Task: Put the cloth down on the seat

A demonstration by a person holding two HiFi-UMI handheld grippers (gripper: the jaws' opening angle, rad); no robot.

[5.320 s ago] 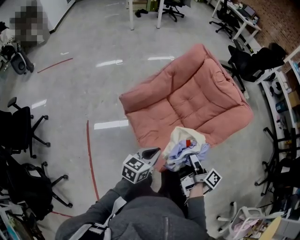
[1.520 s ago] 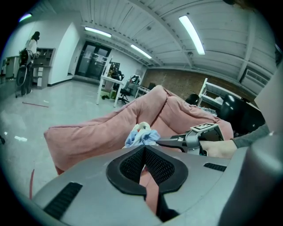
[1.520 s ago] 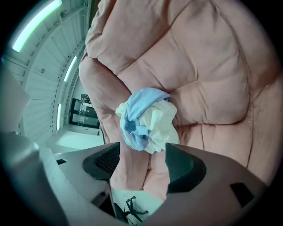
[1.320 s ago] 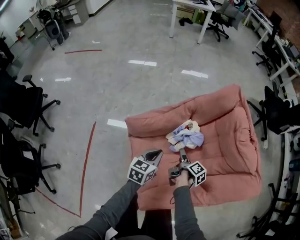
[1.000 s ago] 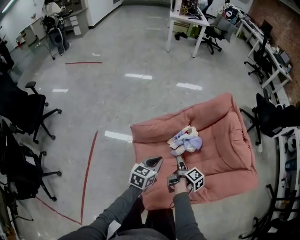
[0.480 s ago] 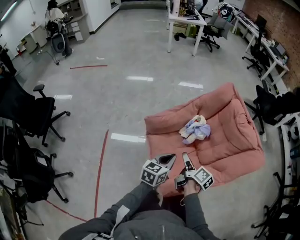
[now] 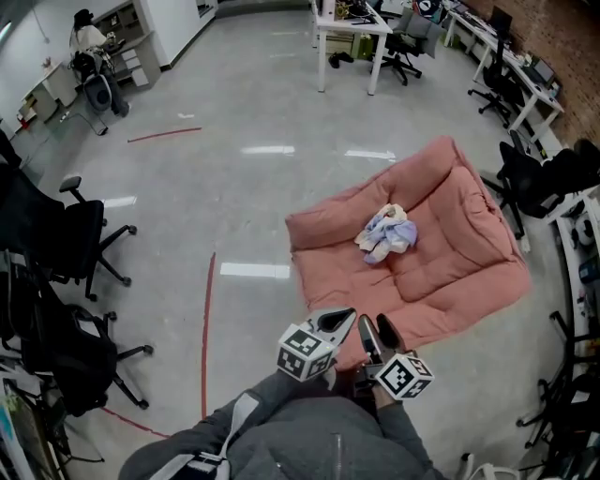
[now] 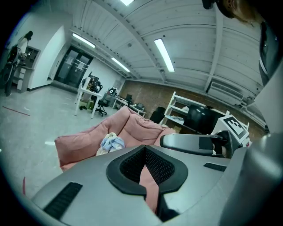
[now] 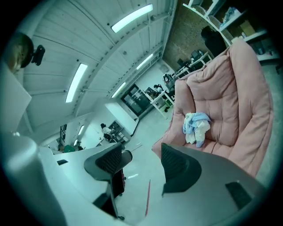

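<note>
Head view: a person in a grey top point(image 7: 300, 445) stands on the glossy grey floor point(image 7: 234, 112), a tool in each hand, both held low in front of the body. The cloth point(image 7: 386, 234), a crumpled bundle of pale blue and cream, lies on the pink cushioned seat point(image 7: 450, 253), near the middle of the sitting surface and just in front of the backrest. It is well apart from both tools, and nothing touches it.

The left tool point(image 7: 343, 318) points toward the near edge of the seat. In the left gripper view, the left tool point(image 8: 146, 170) has its jaws drawn close, with only a thin slit between the black pads and nothing gripped. Beyond them, the cloth point(image 8: 111, 143) sits on the seat point(image 8: 132, 126).

The right tool point(image 7: 373, 334) is beside the left one. In the right gripper view, the right tool point(image 9: 139, 165) has its jaws standing wide apart, with bare floor showing between them and nothing held. The cloth point(image 9: 195, 127) rests on the seat point(image 9: 239, 97) off to the right.

Black office chairs point(image 7: 66, 234) stand at the left, a red tape line point(image 7: 206, 319) runs along the floor, and a white bench point(image 7: 352, 23) stands at the far end.
</note>
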